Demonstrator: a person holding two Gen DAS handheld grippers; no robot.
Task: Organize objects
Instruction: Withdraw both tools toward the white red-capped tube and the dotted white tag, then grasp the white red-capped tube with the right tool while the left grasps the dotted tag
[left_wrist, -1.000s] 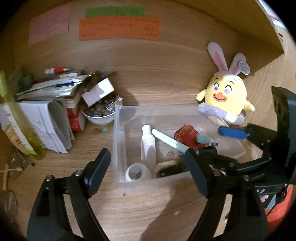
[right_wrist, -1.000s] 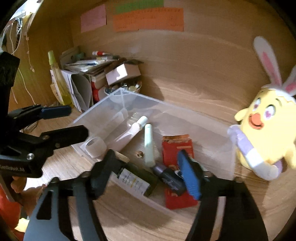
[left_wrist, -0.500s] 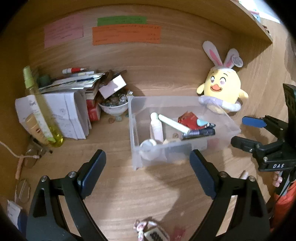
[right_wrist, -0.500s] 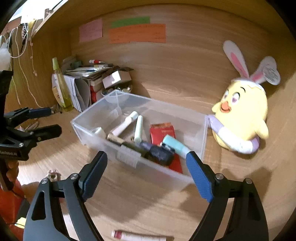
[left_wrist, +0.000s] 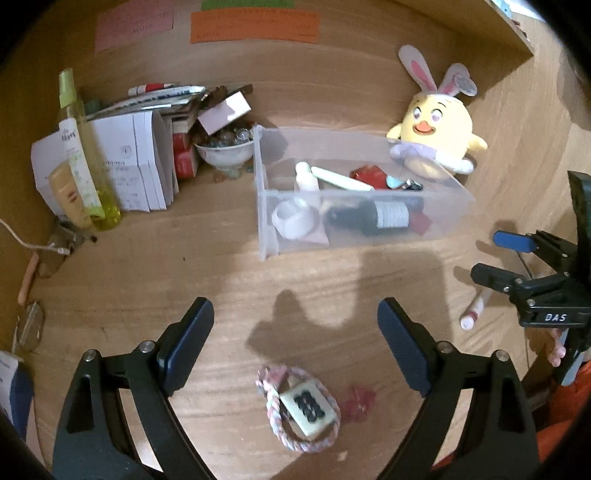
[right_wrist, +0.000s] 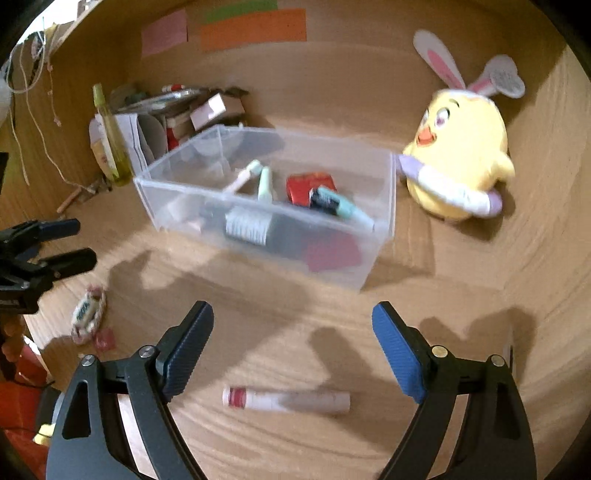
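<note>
1. Both grippers have pulled back from the clear box (left_wrist: 369, 206). A second ago they were right over it; now there is bare wood between them and the box.
2. The left gripper (left_wrist: 295, 332) has its fingers wide apart and holds nothing. It hangs in front of the box, on the near side.
3. The right gripper (right_wrist: 291, 332) also has its fingers spread wide and is empty. It too sits on the near side of the box.
4. The box already has things in it: a white bottle (left_wrist: 306, 177), a pale tube (left_wrist: 343, 181), a red packet (left_wrist: 369, 173), a dark bottle (left_wrist: 373, 219) and a roll of tape (left_wrist: 293, 219).
5. Pulling back has brought two loose things into view. A white stick with a red cap (right_wrist: 286, 399) lies on the desk in front of the box, near the right gripper's fingers.
6. A rope ring with a little tile (left_wrist: 301, 406) lies on the desk too, in front of the box, close to the left gripper.
7. I think this means the last drop into the box is done, and these two things are next to go in.
8. The yellow chick toy (left_wrist: 436, 136) sits just beside the far right corner of the box.
</note>
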